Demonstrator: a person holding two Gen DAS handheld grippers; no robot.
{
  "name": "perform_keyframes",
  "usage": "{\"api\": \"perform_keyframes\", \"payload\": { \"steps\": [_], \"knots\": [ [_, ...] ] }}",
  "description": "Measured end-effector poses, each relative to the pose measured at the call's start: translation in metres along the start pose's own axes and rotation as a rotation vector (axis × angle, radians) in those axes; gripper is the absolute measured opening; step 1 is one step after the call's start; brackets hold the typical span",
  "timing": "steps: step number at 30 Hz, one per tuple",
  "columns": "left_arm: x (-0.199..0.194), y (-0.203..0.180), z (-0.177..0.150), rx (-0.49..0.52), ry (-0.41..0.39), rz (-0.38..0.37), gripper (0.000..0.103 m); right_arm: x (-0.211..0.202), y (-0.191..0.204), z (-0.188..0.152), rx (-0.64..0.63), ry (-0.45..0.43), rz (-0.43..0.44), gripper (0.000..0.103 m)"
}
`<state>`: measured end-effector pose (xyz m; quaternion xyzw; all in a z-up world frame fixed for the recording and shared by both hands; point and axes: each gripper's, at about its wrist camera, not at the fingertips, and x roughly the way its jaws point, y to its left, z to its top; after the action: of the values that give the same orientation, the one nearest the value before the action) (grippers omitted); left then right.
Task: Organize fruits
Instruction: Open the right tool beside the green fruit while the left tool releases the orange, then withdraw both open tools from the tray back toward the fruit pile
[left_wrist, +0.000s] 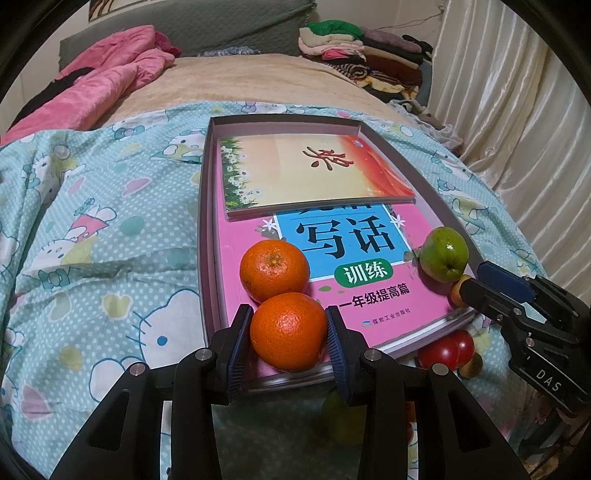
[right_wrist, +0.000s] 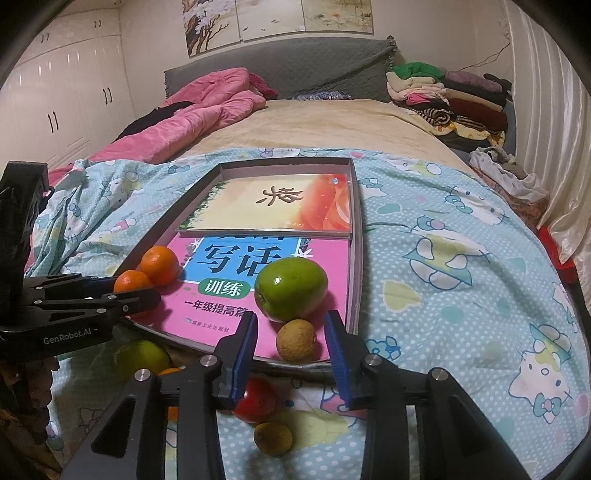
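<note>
While the left tool (left_wrist: 289, 332) holds an orange (left_wrist: 288, 331) tight between its two blue pads, just at the near edge of the pink book (left_wrist: 332, 288) in the shallow box (left_wrist: 205, 221), a second orange (left_wrist: 274, 270) already lies there, touching the first one. A green fruit (left_wrist: 443, 254) sits at the right side of the book. From the right camera, the right tool (right_wrist: 291, 345) stands wide with nothing gripped; a small brown fruit (right_wrist: 296, 340) rests between its fingers, touching neither, on the book's near edge. On the bed cover (right_wrist: 461, 295), a red fruit (right_wrist: 258, 400), another small brown one (right_wrist: 273, 438) and a yellow-green fruit (right_wrist: 142, 356) wait. I judge the work about half done
</note>
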<state>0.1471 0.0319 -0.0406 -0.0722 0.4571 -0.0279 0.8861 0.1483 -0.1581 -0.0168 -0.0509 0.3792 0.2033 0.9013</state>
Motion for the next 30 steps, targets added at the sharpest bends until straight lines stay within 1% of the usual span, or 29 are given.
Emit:
{"api": "perform_keyframes", "payload": {
  "steps": [5, 10, 13, 20, 22, 25, 27, 29, 30],
  "knots": [
    [-0.001, 0.0, 0.0, -0.01, 0.001, -0.008, 0.041, -0.001, 0.002, 0.0, -0.002, -0.002, 0.004, 0.045],
    [-0.004, 0.0, 0.0, -0.013, 0.0, -0.007, 0.043, -0.001, 0.001, 0.0, -0.002, -0.003, 0.003, 0.046],
    [-0.008, 0.0, 0.001, -0.012, -0.016, -0.01, 0.048, -0.002, 0.001, 0.0, -0.002, -0.004, 0.004, 0.046],
    [-0.014, 0.0, 0.002, -0.012, -0.038, -0.02, 0.052, -0.002, 0.002, 0.0, -0.002, -0.007, 0.003, 0.046],
    [-0.016, -0.001, 0.001, -0.013, -0.041, -0.014, 0.058, -0.003, 0.002, 0.001, -0.004, -0.011, 0.001, 0.046],
    [-0.018, -0.001, 0.001, -0.011, -0.048, -0.01, 0.058, -0.005, 0.002, 0.002, -0.002, -0.019, 0.0, 0.046],
    [-0.019, -0.001, 0.002, -0.011, -0.051, -0.01, 0.058, -0.006, 0.001, 0.003, 0.003, -0.026, 0.003, 0.049],
    [-0.021, -0.001, 0.002, -0.01, -0.057, -0.011, 0.058, -0.007, 0.001, 0.003, 0.005, -0.034, 0.007, 0.054],
    [-0.022, -0.002, 0.002, -0.011, -0.06, -0.013, 0.059, -0.008, 0.001, 0.003, 0.005, -0.038, 0.009, 0.055]
  ]
}}
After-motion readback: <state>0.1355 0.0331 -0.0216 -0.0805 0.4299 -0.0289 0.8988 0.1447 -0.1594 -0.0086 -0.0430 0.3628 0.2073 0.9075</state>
